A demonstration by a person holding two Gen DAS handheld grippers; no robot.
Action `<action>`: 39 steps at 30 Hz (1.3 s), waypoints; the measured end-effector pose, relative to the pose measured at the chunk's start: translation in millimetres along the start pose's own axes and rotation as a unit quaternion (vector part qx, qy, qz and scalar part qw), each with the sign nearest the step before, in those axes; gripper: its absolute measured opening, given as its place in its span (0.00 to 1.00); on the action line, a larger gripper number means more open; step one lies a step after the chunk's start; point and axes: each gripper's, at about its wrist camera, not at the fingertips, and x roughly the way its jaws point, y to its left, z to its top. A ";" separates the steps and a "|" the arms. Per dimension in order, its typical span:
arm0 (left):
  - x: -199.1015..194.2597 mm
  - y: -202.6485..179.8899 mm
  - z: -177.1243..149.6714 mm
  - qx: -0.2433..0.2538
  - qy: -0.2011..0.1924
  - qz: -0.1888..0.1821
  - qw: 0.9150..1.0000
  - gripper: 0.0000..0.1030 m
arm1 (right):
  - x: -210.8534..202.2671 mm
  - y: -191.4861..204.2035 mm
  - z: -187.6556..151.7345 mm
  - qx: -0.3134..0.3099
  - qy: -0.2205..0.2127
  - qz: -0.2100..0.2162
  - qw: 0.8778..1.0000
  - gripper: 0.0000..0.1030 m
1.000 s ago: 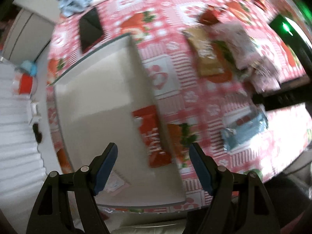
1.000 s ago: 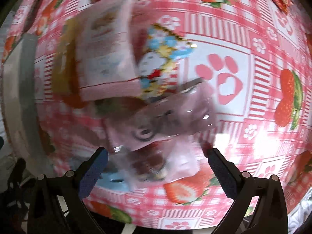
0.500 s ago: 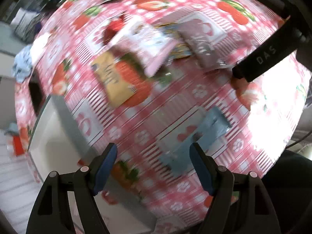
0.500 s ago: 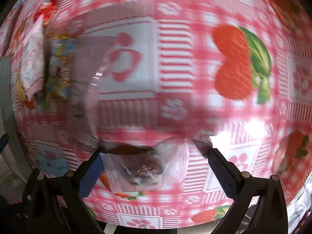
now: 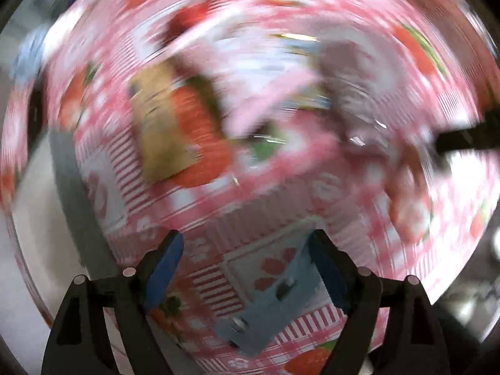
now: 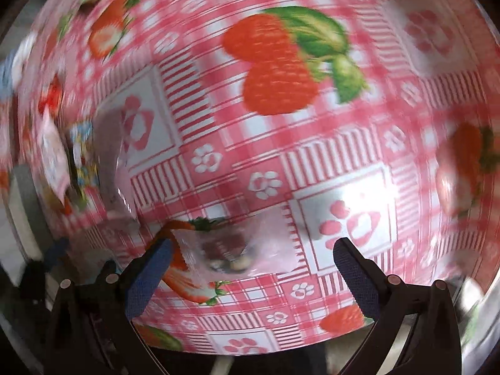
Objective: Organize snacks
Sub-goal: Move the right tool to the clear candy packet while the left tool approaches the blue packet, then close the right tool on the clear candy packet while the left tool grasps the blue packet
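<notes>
Below, blue packet (image 5: pixel 275 306), left hand-held gripper (image 5: pixel 247 268) opening

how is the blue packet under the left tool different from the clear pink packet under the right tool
The blue packet is opaque light blue; the clear pink packet is see-through, with dark pieces showing inside. The blue packet lies slantwise, one end near the left tool's right pad; the clear pink packet sits closer to the right tool's left pad. Both lie flat on the strawberry tablecloth, between open pads, not gripped.
</notes>
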 end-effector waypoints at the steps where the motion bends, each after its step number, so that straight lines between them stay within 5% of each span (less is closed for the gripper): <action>1: 0.1 9.2 1.2 -0.018 0.002 0.001 1.000 0.83 | -2.9 -10.5 1.5 0.020 -0.002 0.007 1.000 1.00; 7: -12.7 37.5 -1.2 -0.044 -0.006 -0.020 0.999 0.83 | -10.8 -52.2 10.7 0.108 0.008 0.042 0.993 1.00; 15: -12.4 37.5 -25.2 -0.078 0.037 -0.060 0.994 0.83 | -20.8 -58.3 -5.2 0.027 0.006 0.009 1.000 1.00; 18: -13.1 28.6 -31.2 -0.077 0.047 -0.084 0.992 0.84 | -19.9 -86.6 -19.3 0.099 0.021 0.047 0.994 1.00; 24: -5.0 -32.3 -29.6 -0.034 0.062 -0.072 0.995 0.84 | -13.8 -136.8 -22.0 0.219 0.028 0.095 0.971 1.00; 29: 13.9 -60.4 -32.8 -0.010 0.072 -0.029 0.997 0.87 | -3.5 -129.1 -28.3 0.163 0.039 0.044 0.985 1.00; 36: 16.2 -62.3 -31.9 -0.016 0.071 -0.031 0.997 0.87 | -2.9 -149.4 -60.9 0.126 0.036 0.000 0.991 1.00; 39: 17.5 -62.4 -31.7 -0.015 0.072 -0.032 0.997 0.87 | -4.5 -123.3 -67.1 0.069 0.024 -0.022 0.997 1.00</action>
